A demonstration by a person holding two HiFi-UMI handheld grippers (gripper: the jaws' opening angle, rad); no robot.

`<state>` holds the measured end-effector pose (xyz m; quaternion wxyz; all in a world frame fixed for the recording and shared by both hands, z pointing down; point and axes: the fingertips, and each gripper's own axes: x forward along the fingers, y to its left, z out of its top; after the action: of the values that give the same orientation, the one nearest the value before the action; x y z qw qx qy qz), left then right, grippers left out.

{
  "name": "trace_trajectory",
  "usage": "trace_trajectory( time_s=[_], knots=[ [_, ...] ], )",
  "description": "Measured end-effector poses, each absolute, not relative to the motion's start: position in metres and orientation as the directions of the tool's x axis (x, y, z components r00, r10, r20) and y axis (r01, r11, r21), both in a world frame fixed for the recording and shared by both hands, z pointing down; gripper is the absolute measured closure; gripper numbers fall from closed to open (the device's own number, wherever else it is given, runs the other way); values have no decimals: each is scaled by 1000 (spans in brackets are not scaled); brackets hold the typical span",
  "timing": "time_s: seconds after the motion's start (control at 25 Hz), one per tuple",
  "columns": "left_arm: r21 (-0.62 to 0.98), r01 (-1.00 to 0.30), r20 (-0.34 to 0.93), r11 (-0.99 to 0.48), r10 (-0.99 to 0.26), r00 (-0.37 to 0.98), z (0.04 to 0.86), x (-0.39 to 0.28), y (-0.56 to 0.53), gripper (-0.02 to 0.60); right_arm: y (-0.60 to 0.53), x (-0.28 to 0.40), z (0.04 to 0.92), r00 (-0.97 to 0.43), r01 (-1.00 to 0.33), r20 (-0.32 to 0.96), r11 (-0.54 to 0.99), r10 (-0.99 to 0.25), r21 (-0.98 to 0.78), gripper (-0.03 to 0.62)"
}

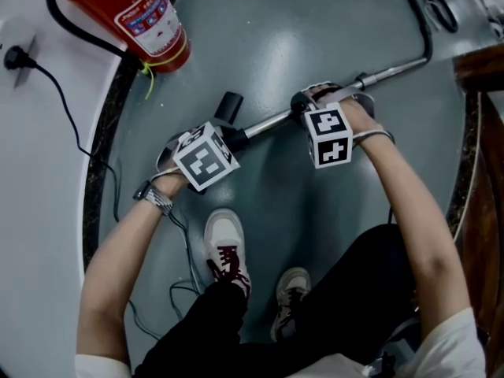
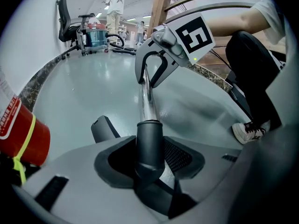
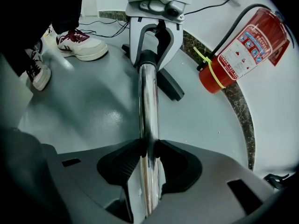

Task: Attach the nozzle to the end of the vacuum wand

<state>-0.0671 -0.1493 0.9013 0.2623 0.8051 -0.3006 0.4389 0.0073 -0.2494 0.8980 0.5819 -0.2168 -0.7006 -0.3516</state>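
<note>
left gripper (image 2: 149, 164): clamped, angled down | right gripper (image 3: 148, 158): clamped, steeply down

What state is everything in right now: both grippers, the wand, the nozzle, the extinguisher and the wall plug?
left gripper: shut on the nozzle's collar.
right gripper: shut on the wand.
nozzle: collar sits over the wand's end; whether it is locked, cannot tell.
wand: clamped partway along, nozzle at its tip.
fire extinguisher: standing by the wall, untouched.
plug: in the wall socket.
</note>
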Motion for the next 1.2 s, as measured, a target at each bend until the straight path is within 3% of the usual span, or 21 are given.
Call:
trace_trajectory(
  time_s=[0.88, 1.2],
  knots=[
    [263, -700, 828, -664, -217, 517, 897, -65, -146, 400, -243, 7, 901, -219, 714, 971, 663, -93, 224, 447],
    [236, -729, 843, -643, -238, 483, 899, -66, -150, 400, -246, 6, 904, -194, 709, 972, 667, -132, 231, 447]
  ],
)
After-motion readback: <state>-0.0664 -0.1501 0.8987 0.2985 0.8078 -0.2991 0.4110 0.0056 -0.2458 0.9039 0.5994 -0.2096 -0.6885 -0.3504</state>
